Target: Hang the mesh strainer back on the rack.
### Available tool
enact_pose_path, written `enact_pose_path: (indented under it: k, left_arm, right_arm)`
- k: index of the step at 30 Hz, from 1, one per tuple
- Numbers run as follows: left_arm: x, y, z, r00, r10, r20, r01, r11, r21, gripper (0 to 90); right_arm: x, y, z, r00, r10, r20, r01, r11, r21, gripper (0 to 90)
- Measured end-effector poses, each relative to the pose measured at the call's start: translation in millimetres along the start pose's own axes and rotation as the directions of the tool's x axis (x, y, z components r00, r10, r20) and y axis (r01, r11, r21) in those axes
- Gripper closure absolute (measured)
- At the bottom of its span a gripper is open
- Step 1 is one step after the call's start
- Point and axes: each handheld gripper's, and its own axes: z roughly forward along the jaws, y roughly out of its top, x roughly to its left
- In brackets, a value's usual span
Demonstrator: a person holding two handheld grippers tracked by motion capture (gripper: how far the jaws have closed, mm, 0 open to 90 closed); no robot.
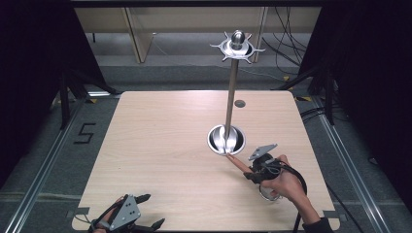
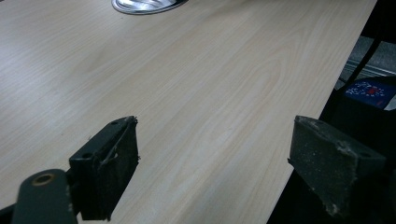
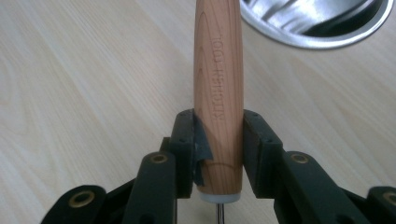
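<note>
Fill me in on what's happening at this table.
A person works with a gripper in each hand. The right gripper is shut on a wooden handle that points at the round base of a tall metal stand on the table. The left gripper is open above the table's near edge, holding nothing.

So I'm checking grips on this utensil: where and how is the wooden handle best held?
The wooden handle is best held near its butt end, pads on its two rounded sides, coming in along its length. It is a straight round shaft that narrows toward the tip, so the thicker end probably seats firmly. The right gripper is shut on it there.
</note>
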Motion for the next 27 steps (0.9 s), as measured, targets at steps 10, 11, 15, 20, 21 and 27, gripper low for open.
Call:
enact_pose_path:
  k: [10, 11, 15, 20, 21, 27]
  left_arm:
    - [0.4, 0.7, -0.6, 1.0, 0.009, 0.001, -0.009, 0.9999, 0.013, 15.0]
    - [0.0, 0.8, -1.3, 0.9999, 0.016, 0.002, -0.016, 0.9998, 0.012, 15.1]
    - [-1.2, 0.9, -1.8, 0.9999, 0.014, 0.008, -0.014, 0.9999, 0.004, 15.1]
    - [-1.3, 0.9, -2.0, 0.9999, 0.015, 0.006, -0.015, 0.9999, -0.004, 15.0]
    - [-2.3, 0.7, -1.4, 1.0, 0.003, 0.005, -0.003, 0.9999, -0.013, 15.0]
    - [-2.1, 0.2, -3.0, 0.9998, 0.022, -0.002, -0.022, 0.9998, 0.0, 15.0]
  right_arm:
    - [-5.1, 0.7, -21.9, 0.9981, 0.03, -0.053, -0.037, 0.992, -0.118, 68.9]
    - [-6.4, 0.6, -24.0, 0.9988, 0.024, -0.043, -0.029, 0.992, -0.125, 68.9]
    - [-10.5, 0.4, -28.9, 0.9992, 0.008, -0.04, -0.015, 0.986, -0.164, 68.9]
    - [-13.8, 1.2, -39.2, 0.9981, 0.033, -0.052, -0.043, 0.974, -0.222, 68.9]
    - [-11.8, 1.3, -41.4, 0.9958, 0.063, -0.068, -0.076, 0.971, -0.225, 68.9]
    - [-15.6, 4.6, -47.1, 0.9959, 0.051, -0.075, -0.072, 0.947, -0.313, 68.9]
